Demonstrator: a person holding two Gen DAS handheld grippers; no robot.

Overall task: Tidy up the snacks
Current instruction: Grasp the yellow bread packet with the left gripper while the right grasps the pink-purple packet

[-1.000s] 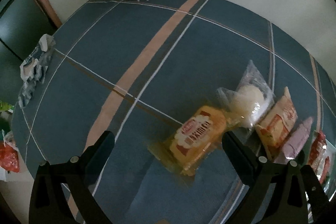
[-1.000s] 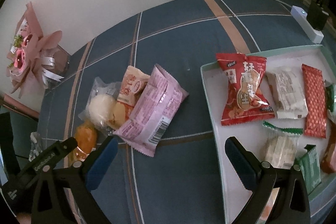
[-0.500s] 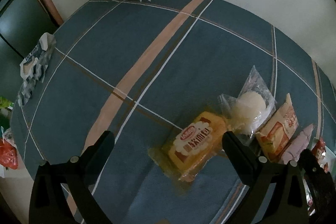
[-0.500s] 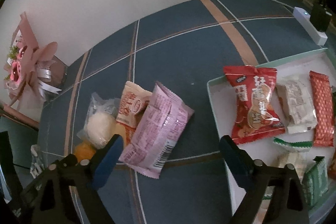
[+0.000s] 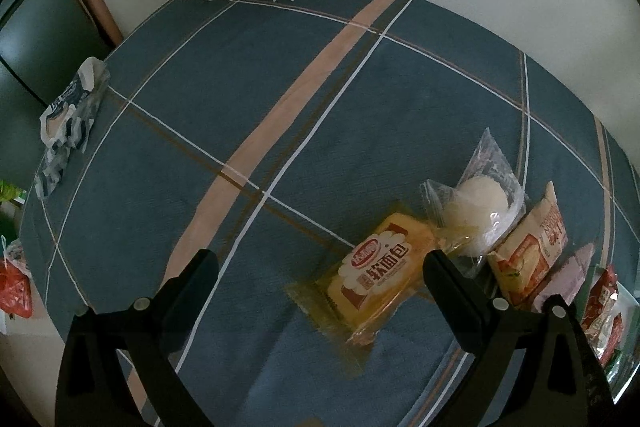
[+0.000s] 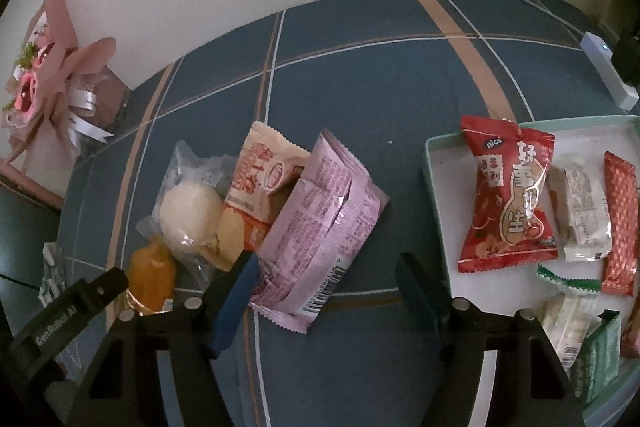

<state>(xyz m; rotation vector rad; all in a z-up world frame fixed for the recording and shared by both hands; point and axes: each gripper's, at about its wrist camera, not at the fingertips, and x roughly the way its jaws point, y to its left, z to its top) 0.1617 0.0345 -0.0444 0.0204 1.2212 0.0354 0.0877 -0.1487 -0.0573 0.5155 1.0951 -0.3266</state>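
Note:
A row of loose snacks lies on the blue checked tablecloth: a yellow bread pack point(image 5: 378, 273), a clear pack with a white bun point(image 5: 478, 209), an orange-and-cream pack point(image 5: 528, 255) and a pink pack point(image 6: 320, 231). My left gripper point(image 5: 320, 267) is open and empty, its right finger beside the yellow bread pack. My right gripper point(image 6: 328, 271) is open, low over the near end of the pink pack, its left finger at the pack's left edge. A pale green tray point(image 6: 436, 183) on the right holds several snacks, among them a red peanut bag point(image 6: 508, 191).
A pink paper bouquet point(image 6: 44, 67) stands at the table's back left by the wall. A crumpled blue-and-white wrapper point(image 5: 68, 115) lies at the left table edge. A white power strip point(image 6: 608, 75) lies behind the tray. A red bag point(image 5: 16, 287) sits off the table's left edge.
My right gripper has moved in and down toward the pink pack and its jaws have narrowed a little. My left gripper has drifted slightly; the yellow bread pack now sits nearer its right finger.

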